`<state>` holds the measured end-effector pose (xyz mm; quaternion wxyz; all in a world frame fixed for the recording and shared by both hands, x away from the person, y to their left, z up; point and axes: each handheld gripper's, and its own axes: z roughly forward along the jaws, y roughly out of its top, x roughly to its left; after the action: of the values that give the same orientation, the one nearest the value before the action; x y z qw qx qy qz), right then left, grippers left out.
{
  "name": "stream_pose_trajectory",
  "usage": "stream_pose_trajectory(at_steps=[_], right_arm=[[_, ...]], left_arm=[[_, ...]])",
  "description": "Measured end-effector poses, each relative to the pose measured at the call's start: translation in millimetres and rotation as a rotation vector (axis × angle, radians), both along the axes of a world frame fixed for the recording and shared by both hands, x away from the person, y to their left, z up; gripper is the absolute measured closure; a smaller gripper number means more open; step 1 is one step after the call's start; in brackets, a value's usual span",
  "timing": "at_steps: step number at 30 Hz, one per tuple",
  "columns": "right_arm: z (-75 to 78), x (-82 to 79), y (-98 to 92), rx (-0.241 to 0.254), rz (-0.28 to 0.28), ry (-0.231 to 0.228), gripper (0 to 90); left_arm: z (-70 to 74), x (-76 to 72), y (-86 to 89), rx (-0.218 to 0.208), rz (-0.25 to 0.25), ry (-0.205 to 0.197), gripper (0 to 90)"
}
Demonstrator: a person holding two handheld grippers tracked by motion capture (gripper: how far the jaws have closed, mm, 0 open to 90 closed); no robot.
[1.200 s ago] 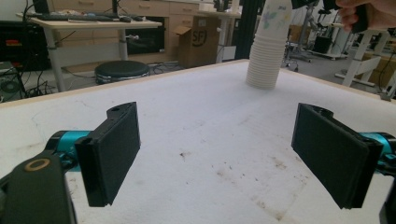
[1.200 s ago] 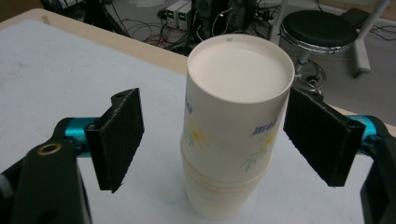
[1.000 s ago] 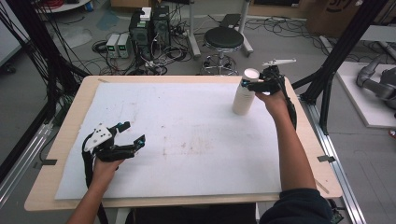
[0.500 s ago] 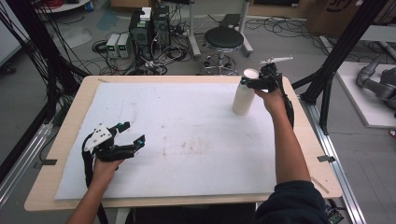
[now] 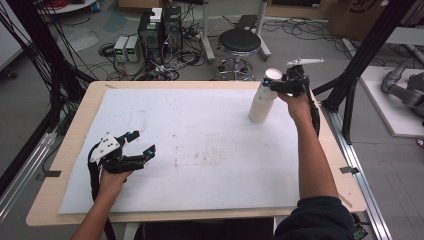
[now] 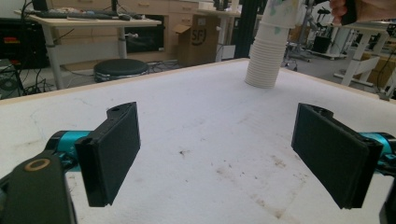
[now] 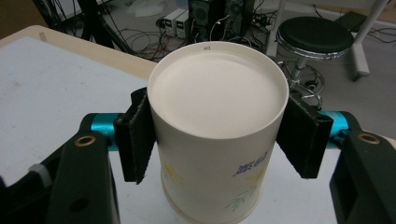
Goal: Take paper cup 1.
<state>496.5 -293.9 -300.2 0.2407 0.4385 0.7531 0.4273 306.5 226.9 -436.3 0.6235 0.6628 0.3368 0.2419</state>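
Left gripper low over the near-left part of the white mat, jaws spread wide, nothing between them. From the left gripper view, pads frame bare mat; stack of paper cups far off ahead toward the far-right corner, well apart from this hand.

Mid-table: bare, stained mat only.

Far right: cup stack upside down on the mat near the far edge, long axis upright with a slight lean. Right gripper at the top of the stack, jaws just been closing, now pinching the topmost cup from both sides, pads against the wall just below its upturned base. Approach level, from the right.

Key relation: grip axis horizontal, stack axis vertical, so separation likely needs a straight lift along the stack. Right hand on it already; left too far away to steady the lower cups, so risk of more than one cup coming up.
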Motion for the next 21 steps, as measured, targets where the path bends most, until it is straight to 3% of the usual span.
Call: stream_pose_trajectory(at_steps=[3,8,13,21], right_arm=[[11.3,-4.8,-1.5,0.015,0.013,-0.032,36.0],[22.7,-8.3,-0.7,0.011,0.023,-0.046,36.5],[39.1,-19.1,-3.7,0.028,0.038,-0.093,36.8],[54.6,-42.5,-12.7,0.036,0.059,-0.125,36.9]], left_arm=[[0.4,0.1,0.0,0.001,-0.003,-0.002,15.5],[0.7,-0.1,0.1,0.001,-0.006,-0.002,15.5],[1.3,-0.5,0.8,-0.005,-0.004,-0.004,15.5],[2.2,-0.9,-1.2,-0.007,-0.016,-0.004,15.5]])
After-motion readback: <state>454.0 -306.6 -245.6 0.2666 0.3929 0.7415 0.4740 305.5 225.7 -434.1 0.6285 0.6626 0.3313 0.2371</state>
